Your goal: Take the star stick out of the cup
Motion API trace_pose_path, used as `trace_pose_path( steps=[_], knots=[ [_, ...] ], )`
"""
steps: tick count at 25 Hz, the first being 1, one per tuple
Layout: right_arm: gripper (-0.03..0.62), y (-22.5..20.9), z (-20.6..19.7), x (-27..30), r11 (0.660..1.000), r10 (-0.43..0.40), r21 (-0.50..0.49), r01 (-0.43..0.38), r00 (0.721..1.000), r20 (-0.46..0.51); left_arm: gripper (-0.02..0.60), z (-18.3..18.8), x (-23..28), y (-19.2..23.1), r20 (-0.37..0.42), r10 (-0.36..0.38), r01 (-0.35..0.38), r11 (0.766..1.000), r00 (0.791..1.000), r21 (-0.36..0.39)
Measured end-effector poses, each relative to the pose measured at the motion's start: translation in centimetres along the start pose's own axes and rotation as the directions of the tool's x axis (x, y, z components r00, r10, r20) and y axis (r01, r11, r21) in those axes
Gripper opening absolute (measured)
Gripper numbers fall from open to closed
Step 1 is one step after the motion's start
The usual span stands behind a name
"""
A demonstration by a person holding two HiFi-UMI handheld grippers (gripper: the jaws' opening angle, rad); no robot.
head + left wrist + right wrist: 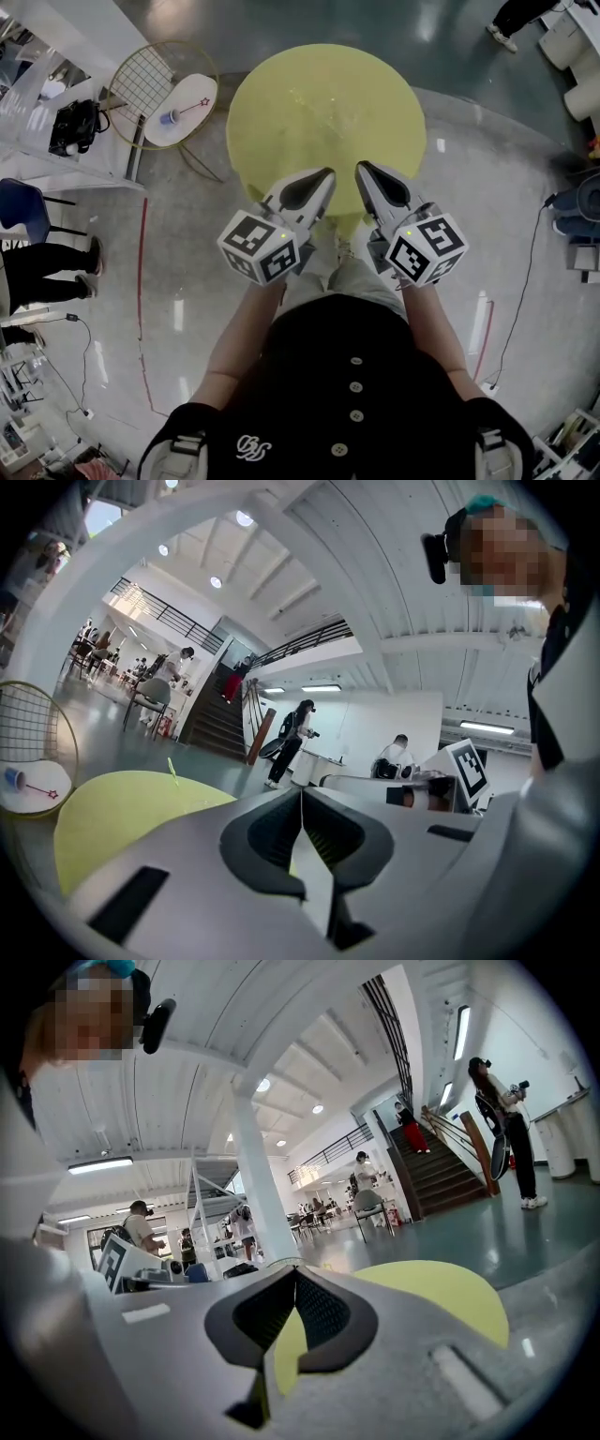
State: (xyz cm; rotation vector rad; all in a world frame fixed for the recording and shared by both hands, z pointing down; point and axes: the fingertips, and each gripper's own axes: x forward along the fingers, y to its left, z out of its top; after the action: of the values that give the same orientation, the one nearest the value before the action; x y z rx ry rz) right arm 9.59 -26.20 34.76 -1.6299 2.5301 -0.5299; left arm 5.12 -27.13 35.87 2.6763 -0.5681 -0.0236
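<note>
Head view puts the cup in the upper left of the frame, on a small white side table backed by a round wire grid. The star stick rises out of the cup and slants toward the upper right, its star end aimed at the round yellow table. It is too small to tell how deep it sits in the cup.

Both grippers sit at the lower centre of the frame, close to the person's body at the near edge of the yellow table, well apart from the cup. The left gripper is on the cup's side and is the nearer of the two. The right gripper would have to cross over it.

In the left gripper view, the cup and stick show at the far left edge. The left gripper therefore points away from them, over the yellow table toward the hall. Its jaws are pressed together at the tips with nothing between them.

In the right gripper view, the right gripper is the same, with its jaws closed tip to tip and empty, and only the yellow table beyond them.

By my reading, the reach has not begun. The left gripper needs to swing left and forward, part its jaws, and meet the stick across its slant, above the cup's rim.
</note>
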Motion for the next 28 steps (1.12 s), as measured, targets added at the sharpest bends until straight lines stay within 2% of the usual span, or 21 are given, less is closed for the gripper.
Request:
trace_pose_path(
  steps=[10,15,28],
  knots=[
    [0.005,-4.3,0.6,4.7,0.998,0.057,0.028,-0.055,0.997,-0.054,0.014,1.1,3.9,4.7,0.005,0.09,-0.09,0.995,0.996,-0.037],
    [0.005,-6.1,0.7,6.5,0.995,0.092,0.048,-0.089,0.993,-0.066,0.014,1.5,5.0,7.2,0.023,0.155,-0.154,0.987,0.988,-0.052],
    [0.003,-9.1,0.2,10.1,0.982,0.173,0.095,-0.162,0.977,-0.126,0.014,0.4,7.1,11.1,0.02,0.26,-0.256,0.958,0.965,-0.127]
  ],
)
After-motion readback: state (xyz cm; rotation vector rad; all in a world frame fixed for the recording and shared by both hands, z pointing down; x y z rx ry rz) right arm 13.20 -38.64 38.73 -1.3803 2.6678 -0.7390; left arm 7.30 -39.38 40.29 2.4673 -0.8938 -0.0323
